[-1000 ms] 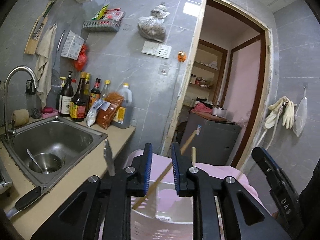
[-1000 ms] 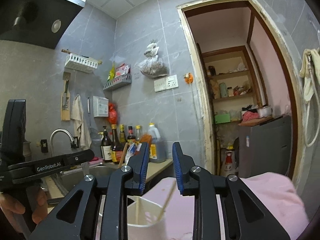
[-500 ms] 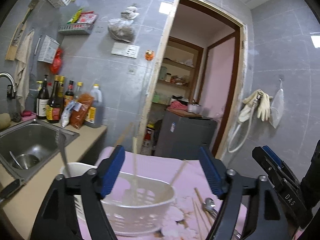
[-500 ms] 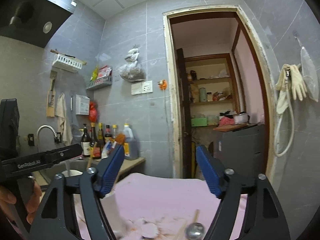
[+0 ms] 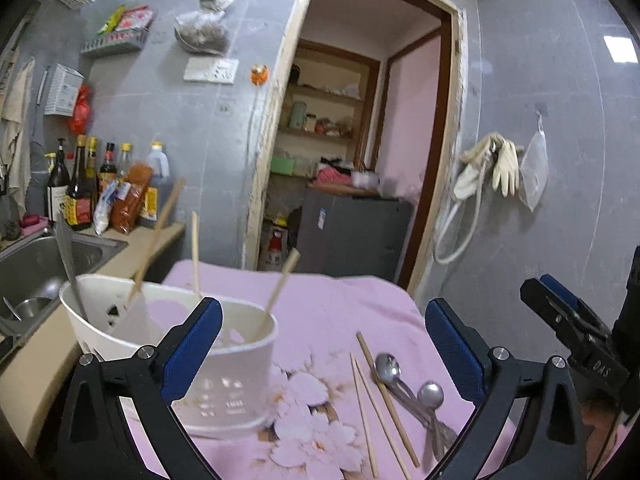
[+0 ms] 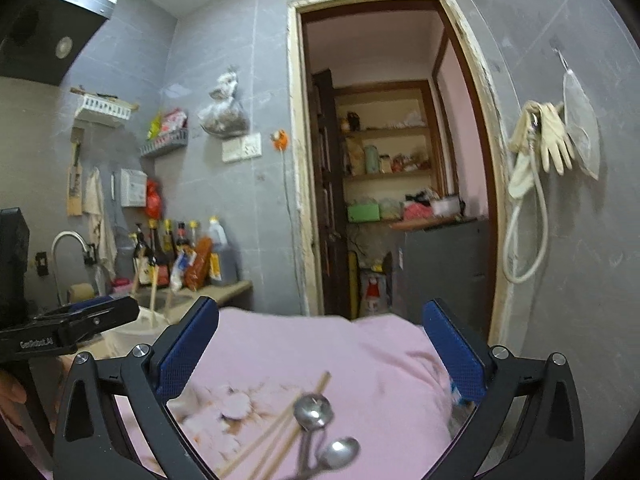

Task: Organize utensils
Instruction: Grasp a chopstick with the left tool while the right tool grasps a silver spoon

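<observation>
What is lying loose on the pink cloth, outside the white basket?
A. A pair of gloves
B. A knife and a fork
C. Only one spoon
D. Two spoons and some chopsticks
D: on the pink cloth two spoons lie beside a few chopsticks, to the right of the white basket, which already holds other chopsticks standing up.

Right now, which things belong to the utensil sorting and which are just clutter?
Job:
white basket
loose chopsticks
two spoons
chopsticks in basket

Clutter:
sauce bottles
sink
rubber gloves
</observation>
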